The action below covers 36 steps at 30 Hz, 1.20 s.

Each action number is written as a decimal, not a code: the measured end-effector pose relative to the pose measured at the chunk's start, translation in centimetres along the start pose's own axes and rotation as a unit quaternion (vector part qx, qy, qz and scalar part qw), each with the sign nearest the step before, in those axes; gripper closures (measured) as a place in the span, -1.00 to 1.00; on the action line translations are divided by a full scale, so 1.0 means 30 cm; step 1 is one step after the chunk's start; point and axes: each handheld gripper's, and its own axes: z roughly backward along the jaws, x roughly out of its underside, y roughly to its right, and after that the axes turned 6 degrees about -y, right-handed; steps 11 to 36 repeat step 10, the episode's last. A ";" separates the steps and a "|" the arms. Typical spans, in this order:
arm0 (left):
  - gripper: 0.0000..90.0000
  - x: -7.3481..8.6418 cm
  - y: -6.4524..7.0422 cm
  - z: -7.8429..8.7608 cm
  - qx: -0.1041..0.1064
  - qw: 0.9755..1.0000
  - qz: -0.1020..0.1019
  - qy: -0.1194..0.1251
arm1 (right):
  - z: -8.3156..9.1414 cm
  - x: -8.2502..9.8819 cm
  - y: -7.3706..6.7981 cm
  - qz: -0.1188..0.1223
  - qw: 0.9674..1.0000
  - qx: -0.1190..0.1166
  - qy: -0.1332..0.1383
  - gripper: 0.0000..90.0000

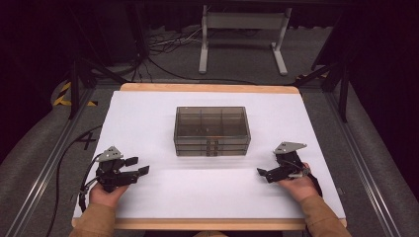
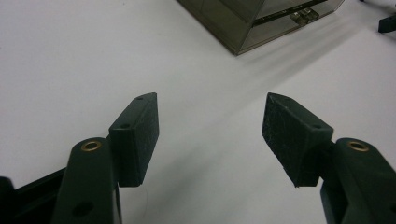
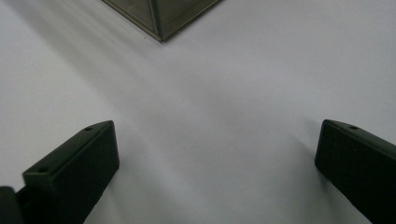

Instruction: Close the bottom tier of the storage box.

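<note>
Hands rest low in the high view, one at each bottom corner of the white table (image 1: 148, 118). At lower left, the left hand (image 1: 106, 193) holds the left gripper (image 1: 137, 166), its jaws spread wide with nothing between them and pointing toward the frame's centre. A black cable (image 1: 62, 163) loops off the table's left edge to the floor.

At the centre of the frame stands the box (image 1: 211, 131), a smoky see-through case with divided compartments on top and latches on its near face. It sits well apart from both grippers, on bare table, touched by neither.

At lower right, the right hand (image 1: 299, 186) holds the right gripper (image 1: 264, 173), aimed leftward at the centre, jaws likewise wide and empty.

From the left gripper view, the box (image 2: 252, 21) sits at upper right, one corner turned to the camera, the pads (image 2: 140, 135) parted over white table. From the right gripper view, a corner of the box (image 3: 156, 16) shows at the top, left of centre, and the pads (image 3: 79, 168) stand far apart at the bottom corners.
</note>
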 end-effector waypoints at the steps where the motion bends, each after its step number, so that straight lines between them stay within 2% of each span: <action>1: -0.17 0.000 0.000 0.000 0.000 1.000 0.000 0.000 | 0.000 0.000 0.000 0.000 1.000 0.000 0.000 -1.00; 36: -0.18 0.005 -0.003 0.001 -0.002 1.000 0.000 -0.005 | 0.003 0.001 -0.002 -0.001 1.000 0.004 0.005 -0.96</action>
